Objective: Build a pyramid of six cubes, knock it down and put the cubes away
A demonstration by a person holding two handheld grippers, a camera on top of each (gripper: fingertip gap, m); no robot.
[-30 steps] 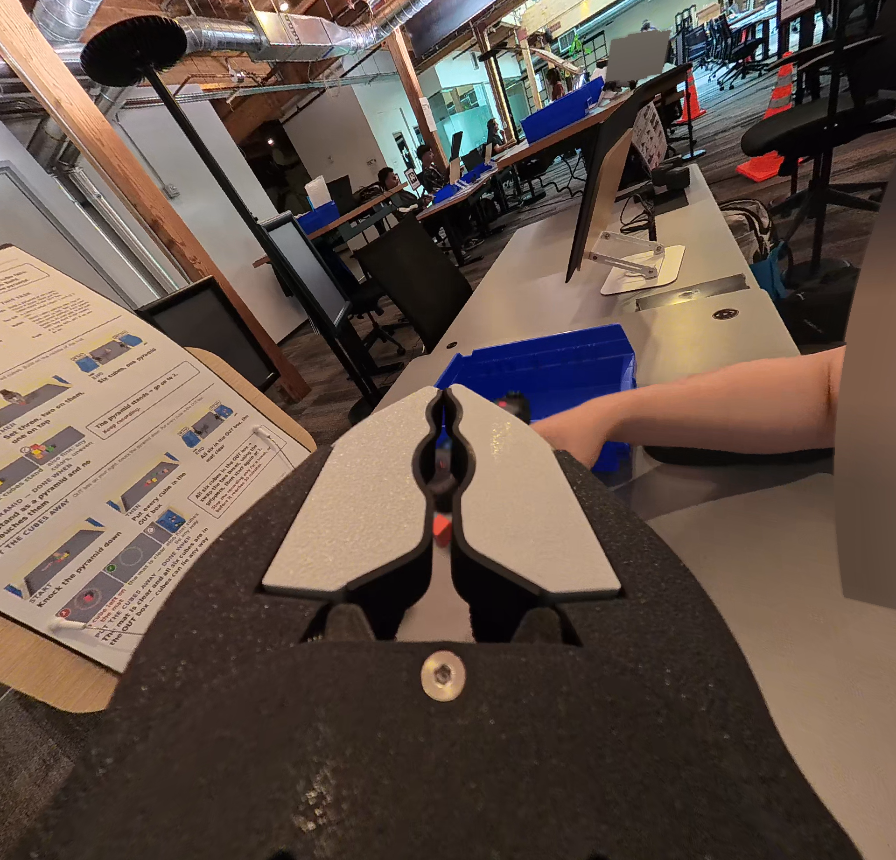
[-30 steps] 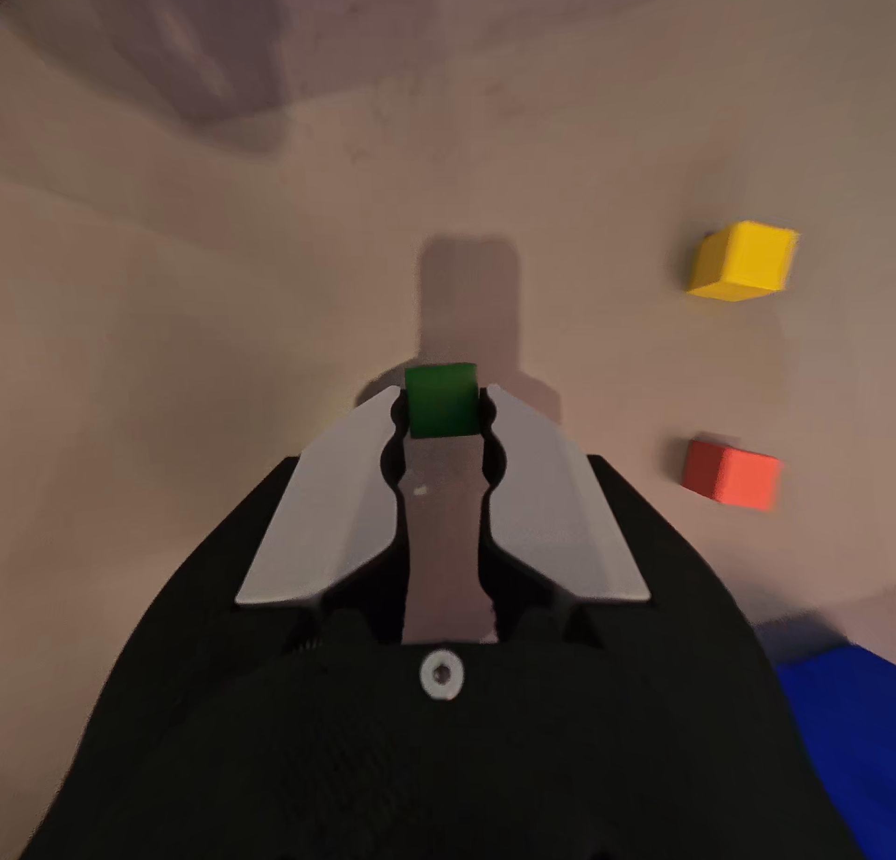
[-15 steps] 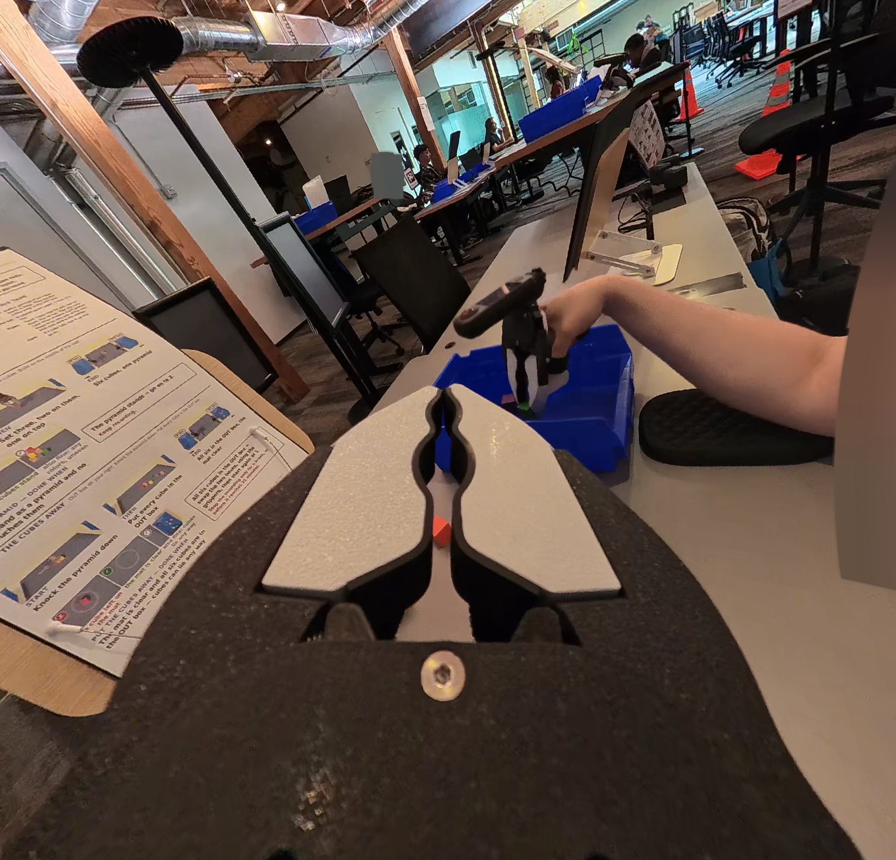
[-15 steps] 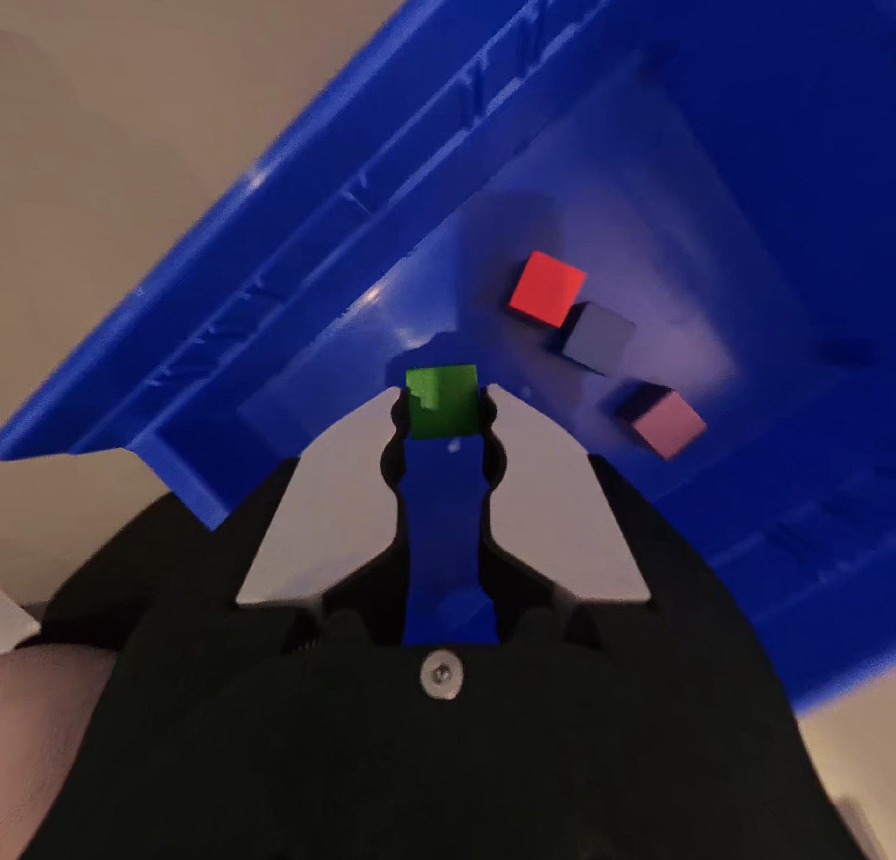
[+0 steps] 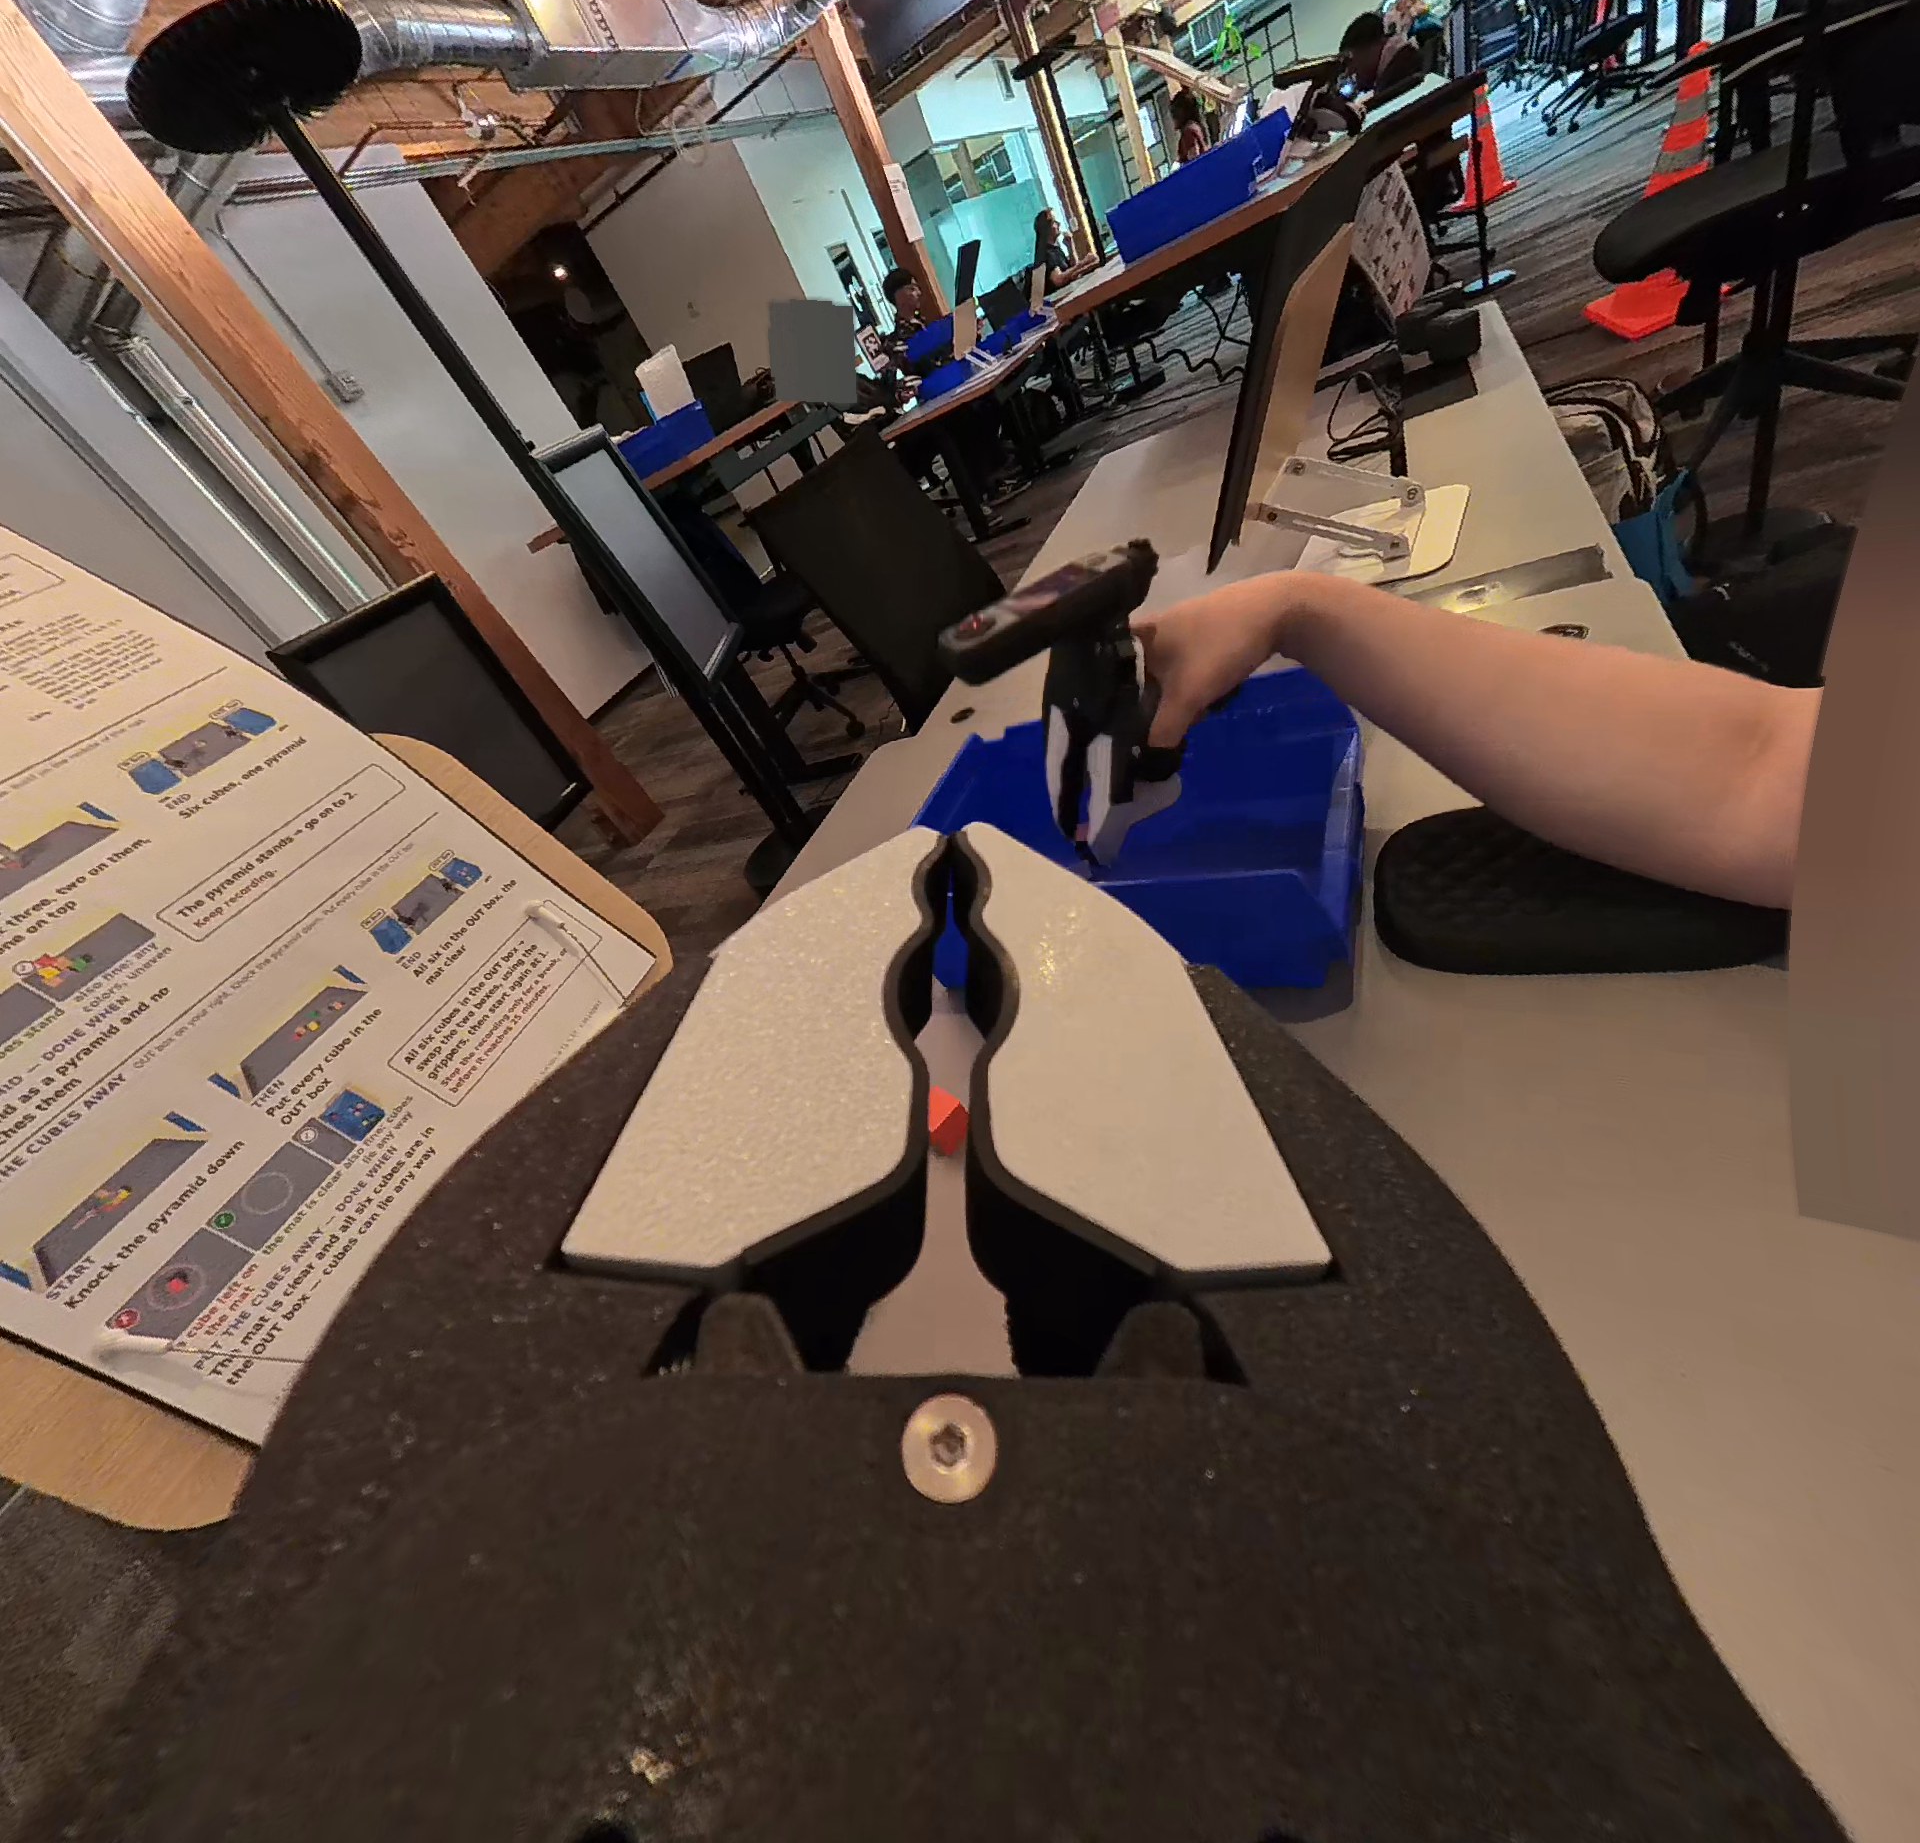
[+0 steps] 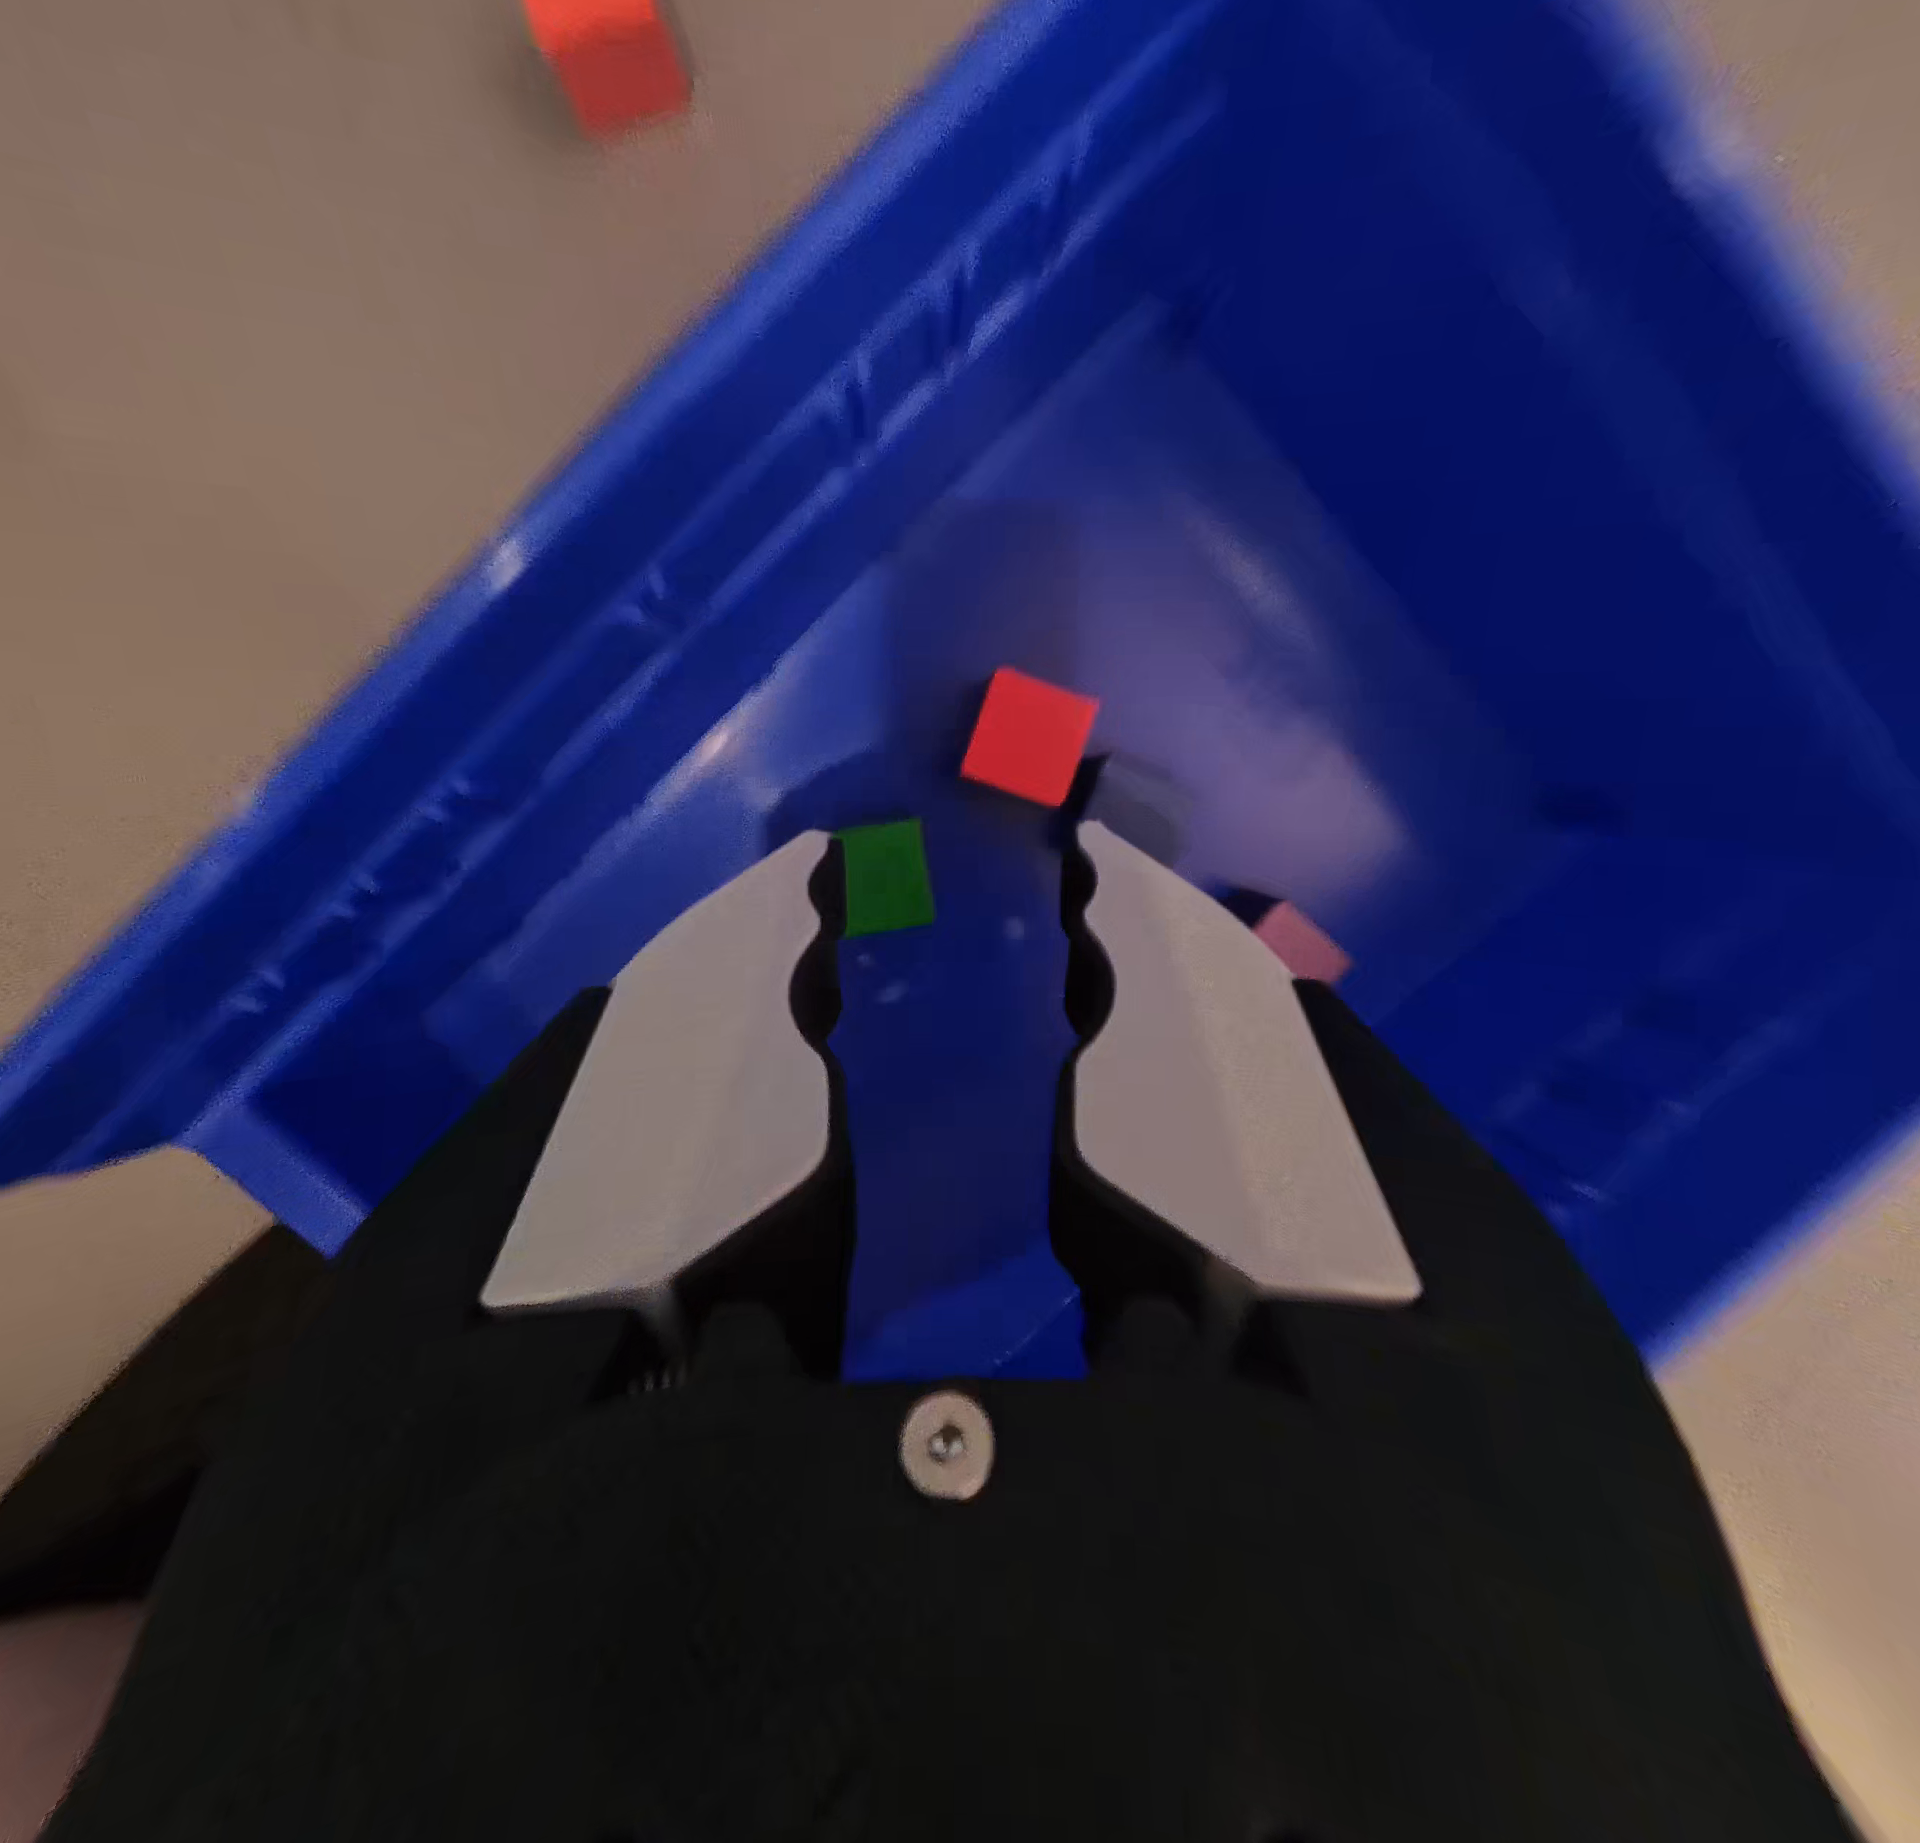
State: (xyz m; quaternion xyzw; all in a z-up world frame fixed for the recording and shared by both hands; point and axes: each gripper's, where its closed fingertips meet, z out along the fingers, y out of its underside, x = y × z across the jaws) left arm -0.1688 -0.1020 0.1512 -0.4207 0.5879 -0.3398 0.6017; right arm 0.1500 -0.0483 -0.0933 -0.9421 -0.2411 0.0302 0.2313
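Observation:
My right gripper (image 6: 948, 843) is open above the blue bin (image 6: 644, 588), pointing down into it. The green cube (image 6: 885, 877) is free by the left fingertip, inside the bin. A red cube (image 6: 1029, 735) and a pink cube (image 6: 1299, 941) lie on the bin floor, with a dark cube partly hidden between them. An orange cube (image 6: 603, 37) lies on the table outside the bin. My left gripper (image 5: 951, 848) is shut and empty, held back from the bin (image 5: 1247, 900); the orange cube (image 5: 945, 1128) shows between its fingers. The right gripper (image 5: 1101, 775) shows over the bin there.
An instruction sheet on a board (image 5: 208, 962) leans at the left. A black pad (image 5: 1558, 900) lies right of the bin under the person's forearm (image 5: 1507, 713). A monitor on a stand (image 5: 1299, 391) is farther along the grey table (image 5: 1558, 1118). Some 40 centimetres of space lies between my two pairs of fingers.
My right gripper carried the green cube from the table to over the bin, then opened and let it go. The left gripper stayed still and shut.

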